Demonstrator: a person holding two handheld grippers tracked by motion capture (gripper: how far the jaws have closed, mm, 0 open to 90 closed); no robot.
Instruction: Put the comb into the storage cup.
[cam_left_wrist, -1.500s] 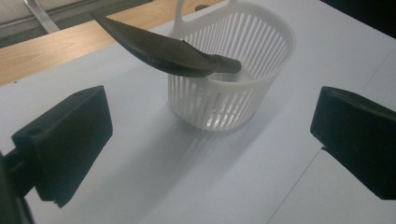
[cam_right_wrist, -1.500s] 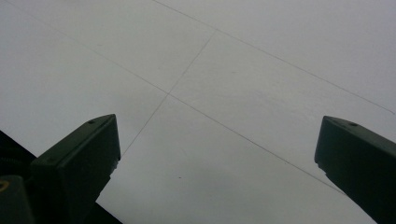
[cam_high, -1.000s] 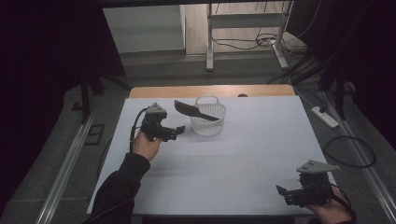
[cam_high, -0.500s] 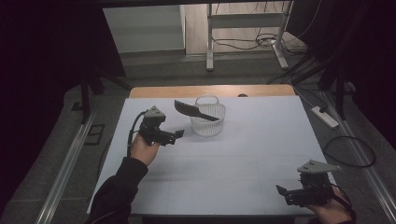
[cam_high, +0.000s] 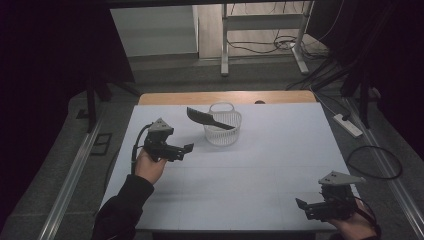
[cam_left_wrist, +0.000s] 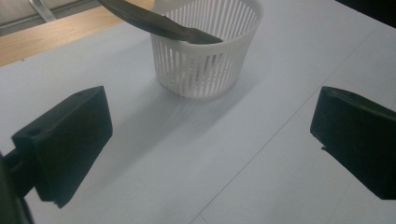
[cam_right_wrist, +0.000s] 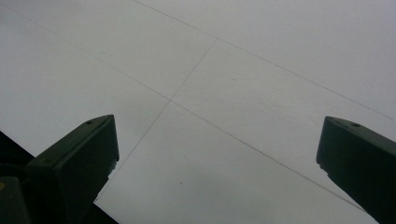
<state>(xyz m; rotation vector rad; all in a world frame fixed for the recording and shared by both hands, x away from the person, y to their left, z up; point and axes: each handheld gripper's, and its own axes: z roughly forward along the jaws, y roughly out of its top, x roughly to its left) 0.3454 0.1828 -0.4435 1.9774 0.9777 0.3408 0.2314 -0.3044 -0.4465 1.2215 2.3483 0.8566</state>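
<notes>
Basket: a small white slatted basket (cam_high: 223, 129) stands on the white counter (cam_high: 260, 170), upper centre of the high view, near the wooden strip at the counter's far edge; in the left gripper view it fills the upper centre (cam_left_wrist: 205, 56).
Utensil: a dark flat spatula-like utensil (cam_high: 207, 118) leans out of the basket, its broad end sticking up and to the left over the rim, its other end inside; the left gripper view shows it crossing the rim at the top (cam_left_wrist: 159, 23).
Left tool: the left tool (cam_high: 186, 148) sits left of centre in the high view, pointing right toward the basket, well short of it; its jaws stand wide with nothing between them.
Right tool: the right tool (cam_high: 303, 206) rests at the lower right of the high view, well apart from the basket; its jaws are wide too, over bare counter.
Risk, tipping: the basket looks light and the utensil overhangs one side, so a pull on the utensil at an angle would likely drag or topple the basket.
Risk, slipping: the utensil is thin and tilted; a wide tool closing on its flat face off-line may skid along it.
Risk, collision: a low approach could knock the rim before the jaws reach the utensil.
Change: against the picture a second ago, the left tool lies a little lower and farther left, away from the basket; basket, utensil and right tool look unmoved.
</notes>
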